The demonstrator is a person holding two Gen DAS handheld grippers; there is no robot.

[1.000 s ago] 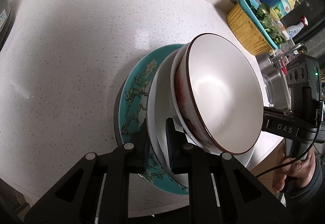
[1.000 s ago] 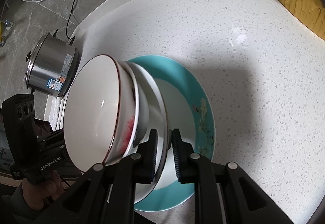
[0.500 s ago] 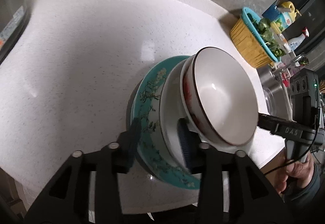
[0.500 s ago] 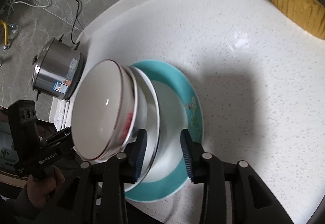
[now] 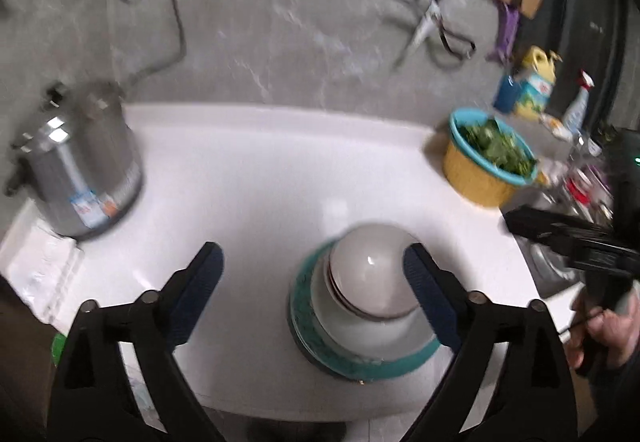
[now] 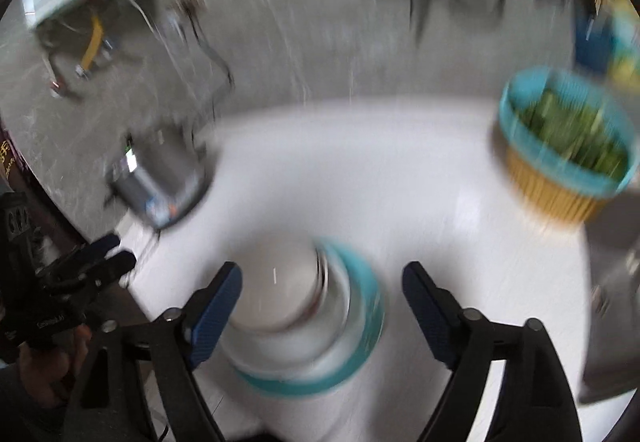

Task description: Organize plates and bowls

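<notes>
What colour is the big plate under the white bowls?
Teal plate, faint floral pattern; clearest in left wrist view.

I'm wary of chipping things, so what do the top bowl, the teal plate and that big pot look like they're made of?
Top bowl: probably glazed ceramic, given its glossy white inside with a sharp highlight and dark rim line. Teal plate: likely glazed ceramic too, smooth with a printed pattern. Big pot: bare metal, seemingly stainless steel, judging by its bright silvery reflections.

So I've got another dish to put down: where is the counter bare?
Bare counter lies between the steel pot, the stack of plates and bowls and the basket of greens. It is crowded at the right edge, past the basket.
</notes>
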